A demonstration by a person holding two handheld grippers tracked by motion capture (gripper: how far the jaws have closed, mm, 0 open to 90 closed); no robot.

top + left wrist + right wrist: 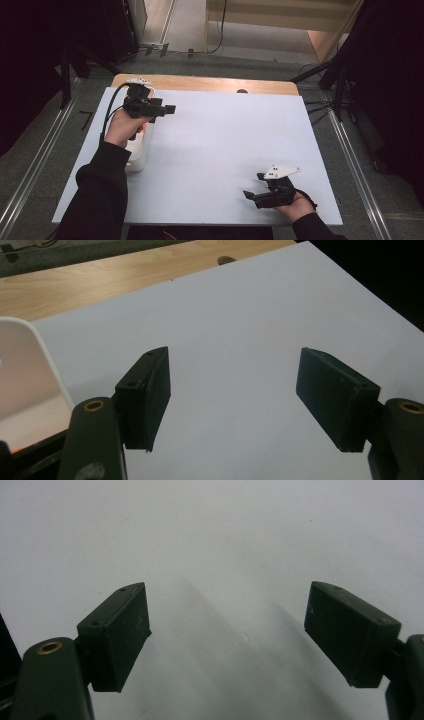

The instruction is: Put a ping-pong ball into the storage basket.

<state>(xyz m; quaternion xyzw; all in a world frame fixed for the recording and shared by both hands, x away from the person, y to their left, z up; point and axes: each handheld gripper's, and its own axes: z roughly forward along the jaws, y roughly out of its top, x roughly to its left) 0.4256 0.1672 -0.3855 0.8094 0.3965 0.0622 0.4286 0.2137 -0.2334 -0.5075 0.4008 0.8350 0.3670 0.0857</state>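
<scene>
My left gripper (169, 109) hangs above the back left of the white board (220, 140), pointing right, jaws apart with nothing between them. In the left gripper view the left gripper (232, 395) looks across bare white board (240, 330) with both black pads (150, 390) spread. A white rounded container (141, 150) lies under my left hand; its rim (45, 360) shows at the left. My right gripper (254, 186) rests low near the front right edge, pointing left, open and empty. In the right gripper view the right gripper (227, 635) faces plain white board (210, 540).
The white board lies on a wooden table (200, 82) whose bare strip (100, 275) runs along the back, with a dark hole (242, 91) in it. Black stands (340, 70) and cables lie on the grey floor around the table.
</scene>
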